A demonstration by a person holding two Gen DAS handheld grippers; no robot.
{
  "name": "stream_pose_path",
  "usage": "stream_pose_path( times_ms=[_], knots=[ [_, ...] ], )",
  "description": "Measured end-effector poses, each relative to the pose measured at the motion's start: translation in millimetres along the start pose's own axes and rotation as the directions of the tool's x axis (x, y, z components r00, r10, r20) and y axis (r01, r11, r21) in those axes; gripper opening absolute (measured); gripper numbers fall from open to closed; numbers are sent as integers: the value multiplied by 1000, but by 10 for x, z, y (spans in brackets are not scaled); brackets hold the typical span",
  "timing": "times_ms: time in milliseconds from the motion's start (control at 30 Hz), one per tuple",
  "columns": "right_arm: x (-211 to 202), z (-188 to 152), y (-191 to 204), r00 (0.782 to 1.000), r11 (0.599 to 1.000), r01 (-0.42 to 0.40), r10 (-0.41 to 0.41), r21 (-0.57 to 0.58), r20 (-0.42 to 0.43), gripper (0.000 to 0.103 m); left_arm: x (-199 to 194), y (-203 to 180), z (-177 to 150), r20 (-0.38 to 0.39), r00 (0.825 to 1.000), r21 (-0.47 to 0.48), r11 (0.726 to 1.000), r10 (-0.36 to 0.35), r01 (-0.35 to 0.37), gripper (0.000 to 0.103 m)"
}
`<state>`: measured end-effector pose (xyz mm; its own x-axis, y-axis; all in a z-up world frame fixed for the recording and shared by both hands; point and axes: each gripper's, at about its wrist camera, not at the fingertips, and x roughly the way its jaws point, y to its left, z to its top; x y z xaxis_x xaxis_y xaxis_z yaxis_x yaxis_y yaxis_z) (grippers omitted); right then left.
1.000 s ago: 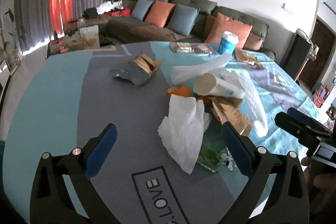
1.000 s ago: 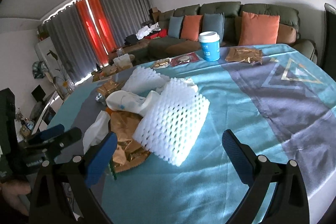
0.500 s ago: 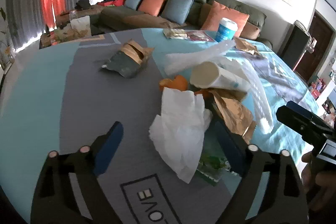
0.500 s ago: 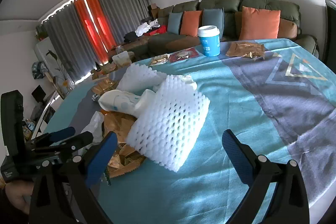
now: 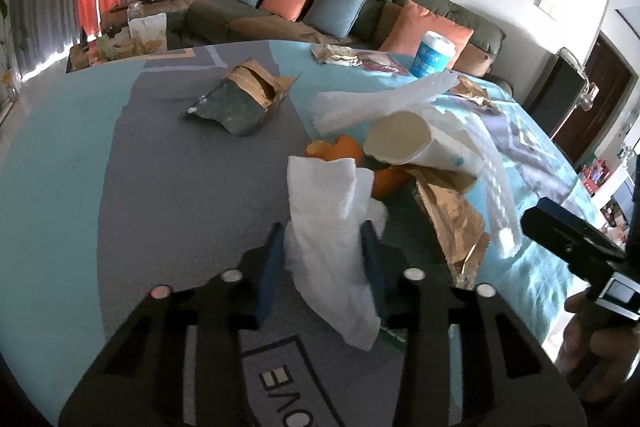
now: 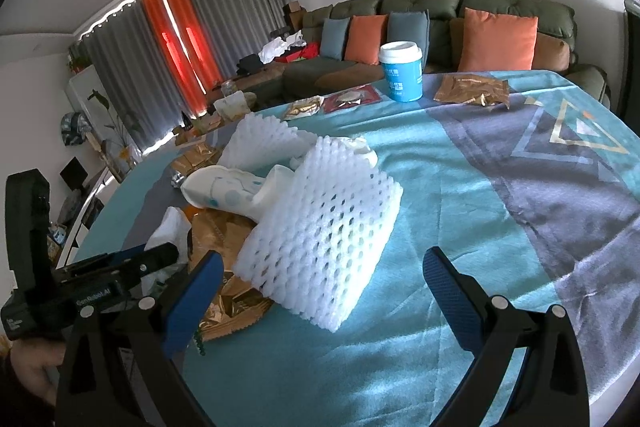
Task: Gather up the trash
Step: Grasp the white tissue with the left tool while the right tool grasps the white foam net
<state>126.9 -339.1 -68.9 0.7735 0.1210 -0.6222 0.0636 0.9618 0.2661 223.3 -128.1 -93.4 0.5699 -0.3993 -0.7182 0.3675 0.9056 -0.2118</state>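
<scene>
Reading "LOVE": tablecloth [image 5: 168, 163] print beside left gripper [image 5: 322, 247].

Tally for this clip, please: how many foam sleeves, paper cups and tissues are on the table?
White foam mesh sleeves: 2
Paper cups: 2 (blue lidded paper cup upright, white dotted paper cup on its side)
White crumpled tissue: 1
Total: 5
</scene>
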Motion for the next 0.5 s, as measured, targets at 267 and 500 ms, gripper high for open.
stream_pose_path(
  times_ms=[267, 500],
  knots=[
    [107, 62, 27, 999, 999, -32, 33, 12, -22, 95, -148, 38, 14, 52, 998, -20, 999, -28, 29, 21],
    [255, 92, -21, 996, 996, -53, 57, 65, -67, 87, -233, 74, 39, 73, 997, -38, 999, -26, 29, 20]
  ],
)
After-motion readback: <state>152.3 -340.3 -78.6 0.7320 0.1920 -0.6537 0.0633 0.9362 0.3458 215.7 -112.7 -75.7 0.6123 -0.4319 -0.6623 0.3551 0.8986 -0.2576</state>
